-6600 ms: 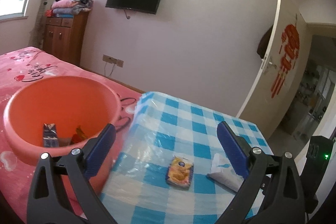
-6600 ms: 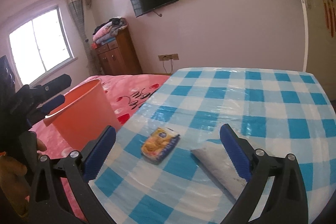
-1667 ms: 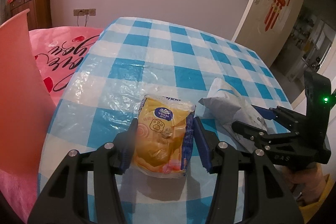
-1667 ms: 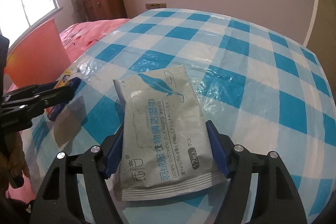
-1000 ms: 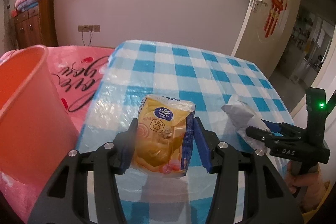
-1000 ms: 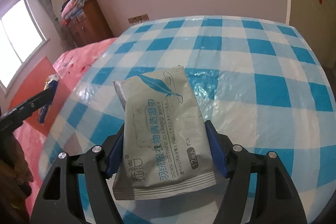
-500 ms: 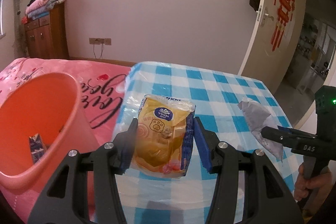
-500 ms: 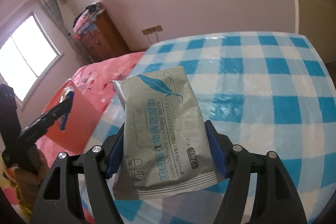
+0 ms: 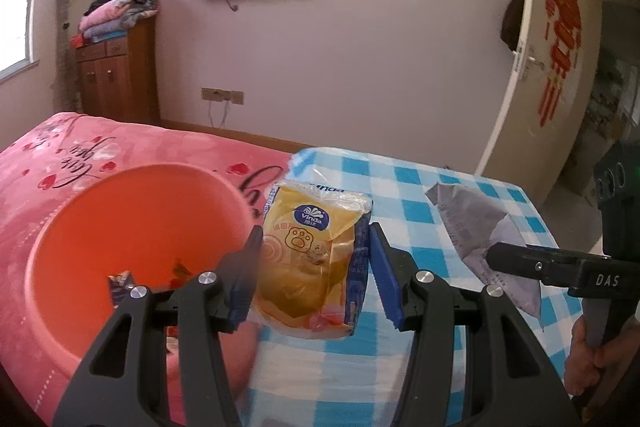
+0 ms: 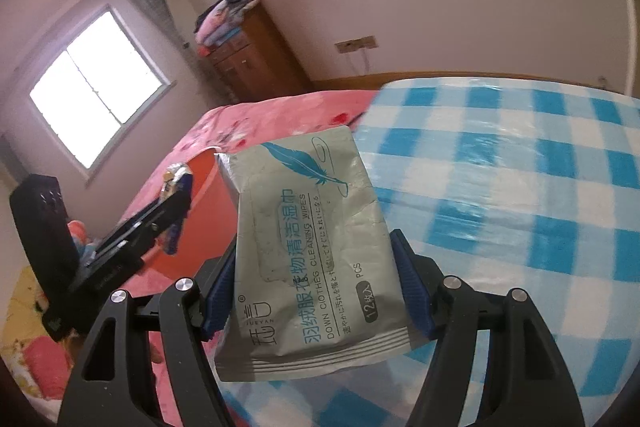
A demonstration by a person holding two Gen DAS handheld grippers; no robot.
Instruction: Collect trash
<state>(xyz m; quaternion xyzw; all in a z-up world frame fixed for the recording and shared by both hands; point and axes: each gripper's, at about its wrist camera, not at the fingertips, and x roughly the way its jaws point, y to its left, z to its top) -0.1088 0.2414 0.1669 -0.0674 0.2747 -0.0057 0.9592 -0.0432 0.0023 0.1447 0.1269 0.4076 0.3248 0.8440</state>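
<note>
In the left wrist view, the left gripper (image 9: 316, 263) is seen closed on a yellow tissue pack (image 9: 314, 255), the 2 blue pads pressed against its 2 long sides, the pack raised clear of the checked tablecloth (image 9: 420, 199) beneath it; to the left of the jaws and below them an orange basin (image 9: 132, 211) is set on a pink bedspread (image 9: 60, 147), its mouth open upward, and some small wrappers (image 9: 120, 283) are seen at its bottom, just left of the left finger; to the right of the jaws the right gripper (image 9: 520, 259) is seen side-on with a grey wipes packet (image 9: 480, 227) clamped in it, a hand (image 9: 588, 359) being wrapped round its handle.

In the right wrist view, the right gripper (image 10: 316, 279) is seen gripping the grey wipes packet (image 10: 308, 247) across its width, jaws set wide by the packet itself, pads touching both edges; the packet is held above the near edge of the checked tablecloth (image 10: 520, 167); to the left of the jaws the left gripper (image 10: 176, 203) is seen with the yellow tissue pack (image 10: 176, 179) at its tip, in front of the orange basin (image 10: 204, 195); whether the pack lies over the basin's mouth cannot be told from here.
</note>
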